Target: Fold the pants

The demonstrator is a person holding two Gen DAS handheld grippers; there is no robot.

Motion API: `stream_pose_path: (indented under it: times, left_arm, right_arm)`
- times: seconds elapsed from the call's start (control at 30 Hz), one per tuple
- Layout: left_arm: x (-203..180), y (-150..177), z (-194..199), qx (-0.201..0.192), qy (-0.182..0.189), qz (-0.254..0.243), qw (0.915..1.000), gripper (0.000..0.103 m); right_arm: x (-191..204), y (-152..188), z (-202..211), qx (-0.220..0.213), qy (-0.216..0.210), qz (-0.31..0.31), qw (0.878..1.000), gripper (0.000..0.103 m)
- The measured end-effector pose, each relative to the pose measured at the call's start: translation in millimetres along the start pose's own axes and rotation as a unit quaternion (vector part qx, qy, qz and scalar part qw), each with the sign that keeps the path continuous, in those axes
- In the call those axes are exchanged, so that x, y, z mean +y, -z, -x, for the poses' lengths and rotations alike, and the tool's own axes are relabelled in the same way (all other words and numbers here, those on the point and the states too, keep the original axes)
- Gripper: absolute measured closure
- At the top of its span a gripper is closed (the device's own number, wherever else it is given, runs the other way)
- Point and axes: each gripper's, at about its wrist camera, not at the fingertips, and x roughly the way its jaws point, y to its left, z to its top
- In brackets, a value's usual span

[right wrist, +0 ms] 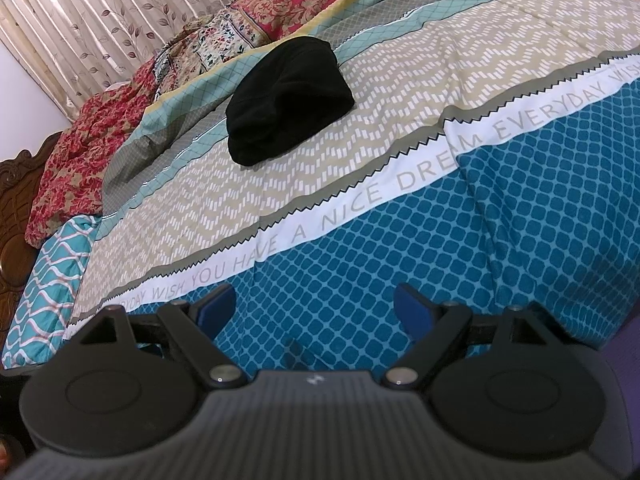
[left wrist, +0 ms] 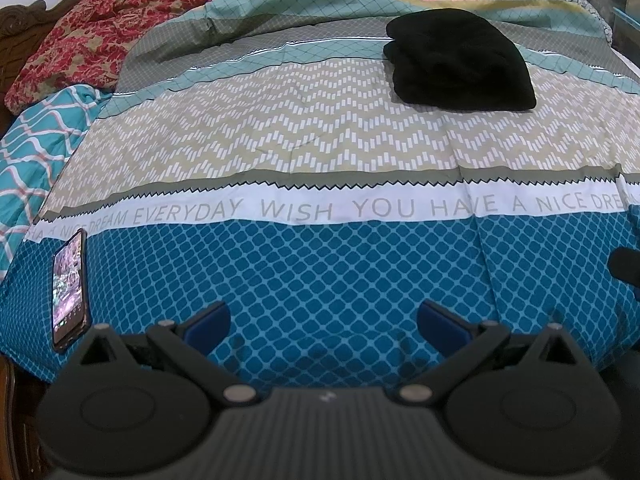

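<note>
Black pants (left wrist: 456,58) lie folded into a compact bundle on the patterned bedspread (left wrist: 320,140), toward the far right of the bed in the left wrist view. The right wrist view shows the same bundle of pants (right wrist: 288,100) at centre-left, far ahead of the fingers. My left gripper (left wrist: 323,322) hovers open over the blue band near the bed's front edge, nothing between its blue pads. My right gripper (right wrist: 315,306) is also open and empty, low over the blue band of the bedspread (right wrist: 400,220). Both grippers are well short of the pants.
A phone (left wrist: 70,288) with a lit screen lies at the bed's front left corner. A red floral blanket (left wrist: 100,36) and a teal wavy pillow (left wrist: 32,152) are piled at the left. A carved wooden headboard (right wrist: 16,216) and curtains (right wrist: 100,12) stand beyond.
</note>
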Motion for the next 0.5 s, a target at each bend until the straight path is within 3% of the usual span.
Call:
stream_pose_path:
  times: [0.5]
  left_arm:
    - [4.0,-1.6,0.0,0.000,0.008,0.000,1.0000,0.000]
  right_arm:
    - [1.6,0.0,0.8,0.000,0.000,0.001,1.000,0.015]
